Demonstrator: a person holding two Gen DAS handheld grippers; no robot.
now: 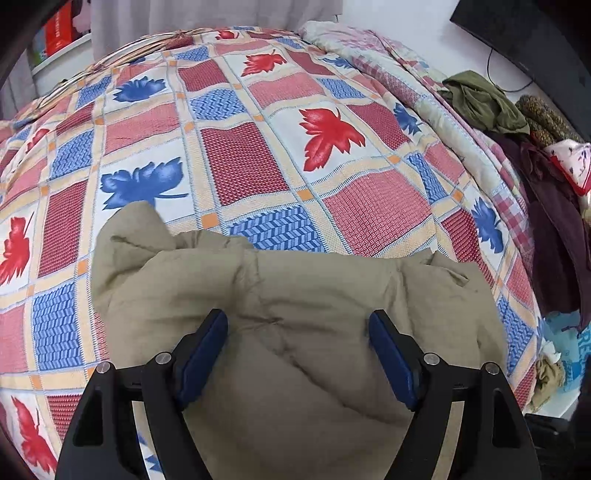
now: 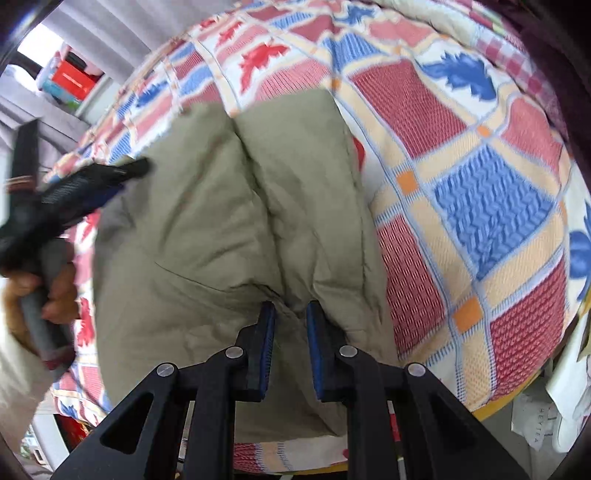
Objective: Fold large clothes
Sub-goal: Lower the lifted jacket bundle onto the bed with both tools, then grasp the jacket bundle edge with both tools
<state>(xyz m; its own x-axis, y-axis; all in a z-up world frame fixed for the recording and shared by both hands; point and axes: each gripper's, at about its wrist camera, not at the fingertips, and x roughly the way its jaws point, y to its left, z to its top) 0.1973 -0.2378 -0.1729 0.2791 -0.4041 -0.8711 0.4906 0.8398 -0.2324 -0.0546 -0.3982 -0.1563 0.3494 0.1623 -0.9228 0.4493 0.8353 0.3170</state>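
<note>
A khaki padded jacket (image 1: 280,295) lies bunched on the near part of a bed covered by a leaf-patterned checked sheet (image 1: 240,155). My left gripper (image 1: 297,326) hovers over the jacket, open wide, with nothing between its blue pads. In the right wrist view the jacket (image 2: 221,206) spreads away from me across the sheet (image 2: 480,199). My right gripper (image 2: 291,319) has its pads drawn close on a fold at the jacket's near edge, and creases run into the gap. The left gripper (image 2: 122,173), blurred, sits at the jacket's left side, held by a hand (image 2: 51,291).
A pile of other clothes, olive green (image 1: 480,99) and dark maroon (image 1: 554,221), lies along the bed's right side. A folded floral quilt (image 1: 369,48) sits at the far end. A shelf with a red box (image 1: 59,29) stands beyond the bed.
</note>
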